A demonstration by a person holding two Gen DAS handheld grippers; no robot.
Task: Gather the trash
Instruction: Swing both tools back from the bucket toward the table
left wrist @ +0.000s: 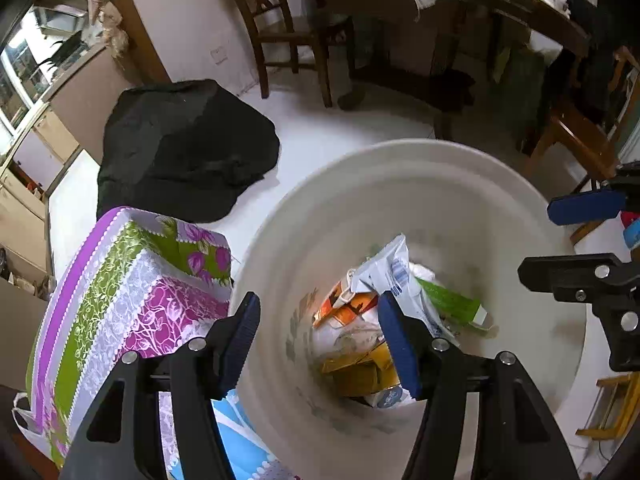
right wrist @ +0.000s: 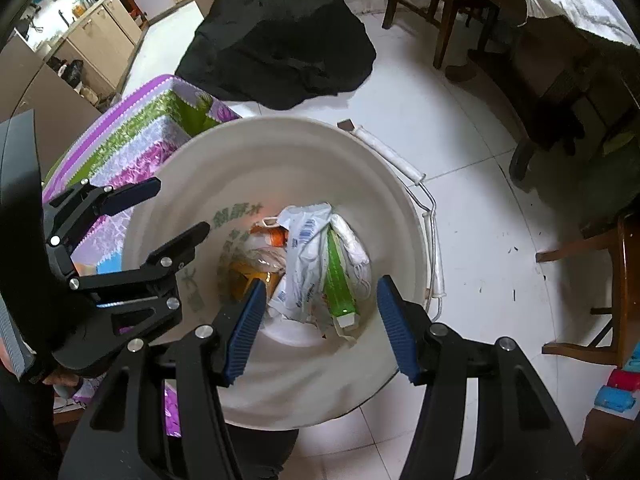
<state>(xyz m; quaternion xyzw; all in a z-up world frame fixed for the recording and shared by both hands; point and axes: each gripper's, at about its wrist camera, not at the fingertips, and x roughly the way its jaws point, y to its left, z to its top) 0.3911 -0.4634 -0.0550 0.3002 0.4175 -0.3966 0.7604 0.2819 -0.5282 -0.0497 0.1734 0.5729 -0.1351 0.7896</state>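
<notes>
Two hand-held grippers poised above a white bucket point(right wrist: 280, 380) of collected trash, seen from each wrist. The left gripper point(left wrist: 318, 340) has its jaws released with nothing between them; its left jaw hangs over the bucket's rim beside a flowered cloth point(left wrist: 132, 292), its right jaw over the bucket's inside. The right gripper point(right wrist: 322, 322) likewise stands released and empty, both jaws over the bucket's mouth.

The trash lies at the bottom of the bucket, well below both sets of jaws: a crumpled white plastic wrapper point(right wrist: 306, 256) uppermost and just ahead of the right jaws' gap, a green tube-shaped carton point(right wrist: 338, 280) leaning beside it toward the right jaw, and orange and yellow packaging point(left wrist: 352, 364) under the wrapper, nearer the left jaw.

Judged by look, these pieces are light. The wrapper is thin, soft and probably slippery; it would crush under the pads, so a bunched fold is the best hold. The carton appears stiffer and would take a grip across its narrow sides. The bucket itself looks rigid and is best carried by the wire handle point(right wrist: 430, 216) lying against its far-right rim.

A black cloth heap point(right wrist: 280, 36) lies on the floor beyond the jaws.
</notes>
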